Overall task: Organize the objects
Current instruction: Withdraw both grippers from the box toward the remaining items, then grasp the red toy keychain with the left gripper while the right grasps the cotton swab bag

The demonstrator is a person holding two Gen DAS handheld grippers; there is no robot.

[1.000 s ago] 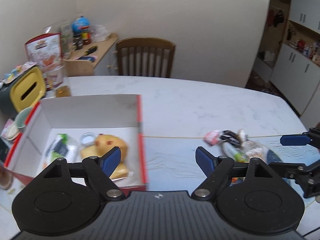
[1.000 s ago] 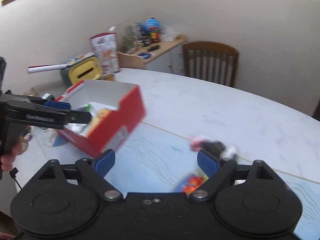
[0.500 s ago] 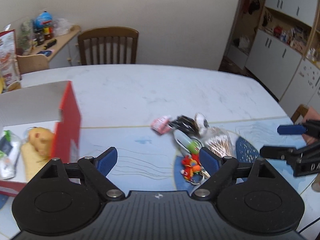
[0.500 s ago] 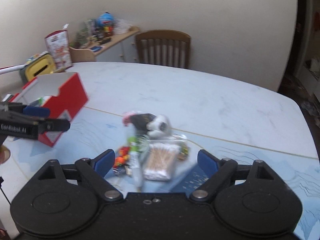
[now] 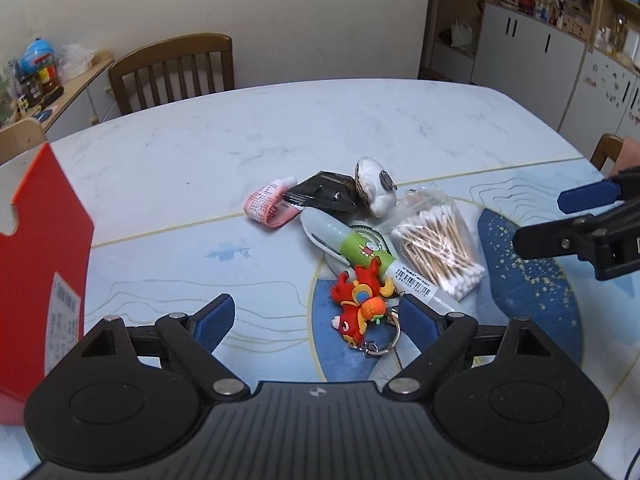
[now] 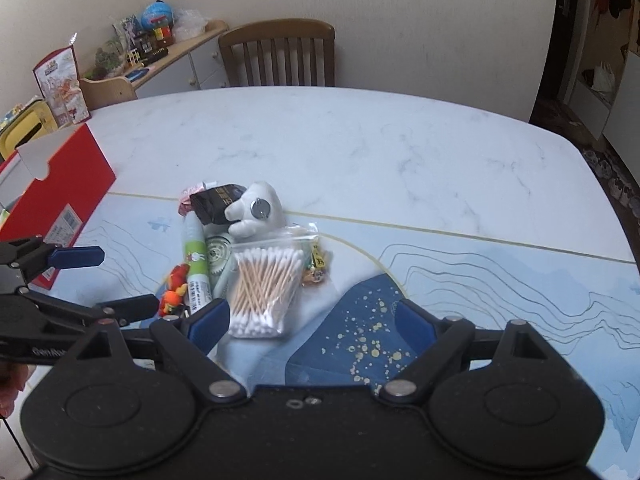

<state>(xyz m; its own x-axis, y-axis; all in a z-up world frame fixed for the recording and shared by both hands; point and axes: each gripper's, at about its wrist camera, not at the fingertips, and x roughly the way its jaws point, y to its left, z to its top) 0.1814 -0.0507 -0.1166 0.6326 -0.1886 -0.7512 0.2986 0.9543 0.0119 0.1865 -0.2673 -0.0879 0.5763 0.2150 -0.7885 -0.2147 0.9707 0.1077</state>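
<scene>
A pile of small objects lies on the table: a bag of cotton swabs [image 5: 438, 240] [image 6: 266, 284], a white-green tube [image 5: 360, 256] [image 6: 196, 258], a red fish keychain [image 5: 360, 300] [image 6: 174, 294], a white figurine [image 5: 374, 192] [image 6: 256, 208], a black packet [image 5: 322, 196] [image 6: 216, 202] and a pink packet [image 5: 268, 204]. A red box [image 5: 38, 256] [image 6: 52, 192] stands at the left. My left gripper [image 5: 316, 322] is open and empty, just before the keychain. My right gripper [image 6: 312, 320] is open and empty, just before the swabs.
A wooden chair [image 5: 172, 68] [image 6: 278, 52] stands at the table's far side. A side shelf with bottles and a globe [image 6: 160, 40] is at the back left. White cabinets [image 5: 532, 40] stand at the right. The table's right edge [image 6: 600, 184] curves away.
Both grippers have swung right, away from the red box, and come in over the pile of objects. Both stay open and empty.
</scene>
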